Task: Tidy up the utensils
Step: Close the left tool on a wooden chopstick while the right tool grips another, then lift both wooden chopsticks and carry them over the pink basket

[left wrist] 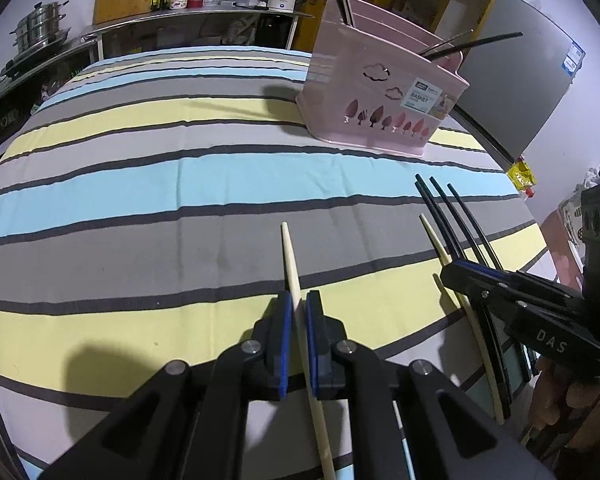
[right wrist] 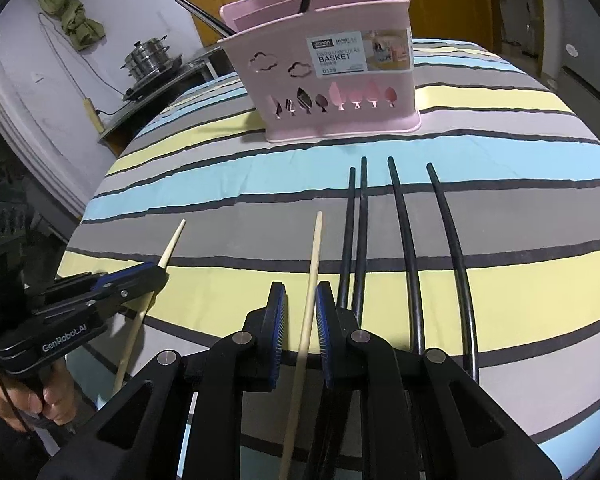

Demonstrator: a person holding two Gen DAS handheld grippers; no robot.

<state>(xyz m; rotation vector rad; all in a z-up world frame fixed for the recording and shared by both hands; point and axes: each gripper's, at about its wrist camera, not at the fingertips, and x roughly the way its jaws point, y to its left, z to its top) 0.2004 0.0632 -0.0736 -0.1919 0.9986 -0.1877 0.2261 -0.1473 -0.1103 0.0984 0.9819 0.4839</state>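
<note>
My left gripper [left wrist: 299, 308] is shut on a pale wooden chopstick [left wrist: 290, 252], whose tip sticks out ahead of the blue pads. The same gripper [right wrist: 158, 274] and chopstick [right wrist: 174, 242] show at the left of the right wrist view. My right gripper [right wrist: 301, 296] is open. A second wooden chopstick [right wrist: 315, 248] lies between its pads with a gap beside it. Several black chopsticks [right wrist: 404, 240] lie side by side on the cloth just right of it. A pink utensil basket [right wrist: 332, 80] stands further back, with dark utensils leaning in it. The right gripper [left wrist: 456, 270] also shows in the left wrist view.
A striped tablecloth [left wrist: 180, 184] covers the table, and its near edge runs below both grippers. A steel counter [left wrist: 148, 20] behind carries a pot, bottles and a kettle. A grey fridge [left wrist: 516, 92] stands to the right. A person's hand [right wrist: 40, 400] grips the left handle.
</note>
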